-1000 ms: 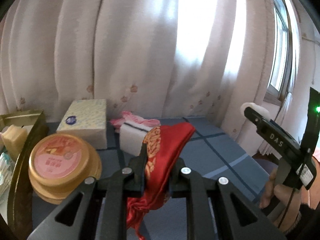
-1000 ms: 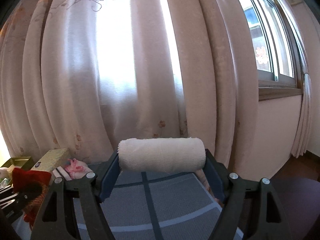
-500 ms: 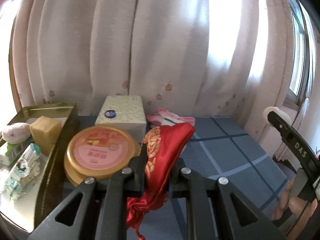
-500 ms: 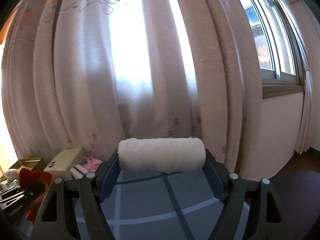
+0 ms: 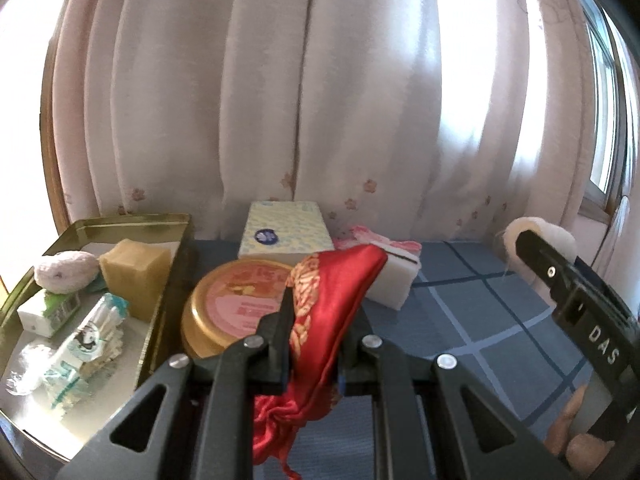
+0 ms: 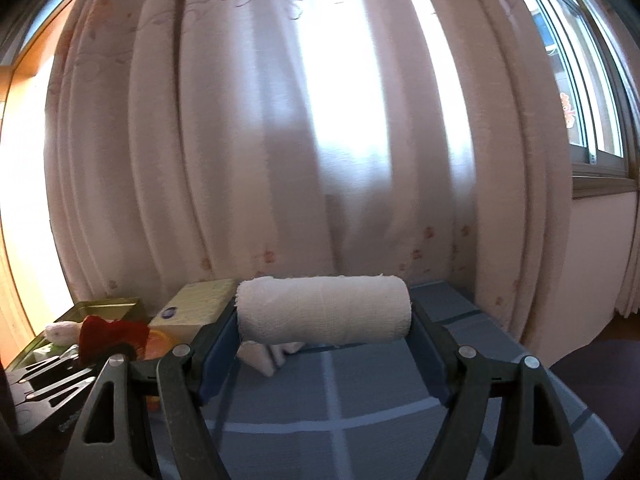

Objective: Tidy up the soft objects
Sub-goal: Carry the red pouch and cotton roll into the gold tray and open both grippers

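Observation:
My left gripper is shut on a red satin pouch with gold embroidery, whose gathered end hangs below the fingers. It hovers over the blue checked tabletop, just right of a gold tin tray. The tray holds a yellow sponge, a pinkish gauze roll, tissue packs and a cotton swab bag. My right gripper is shut on a white gauze roll, held crosswise above the table. That roll and the right gripper show at the left wrist view's right edge.
A round gold tin with a pink lid stands beside the tray. Behind it sit a yellow tissue box, a white foam block and a pink cloth item. Pale curtains close off the back; a window is at right.
Both views have swung left: the gold tray has come fully into the left wrist view, and the tissue box and tray have entered the right wrist view. Both grips are unchanged.

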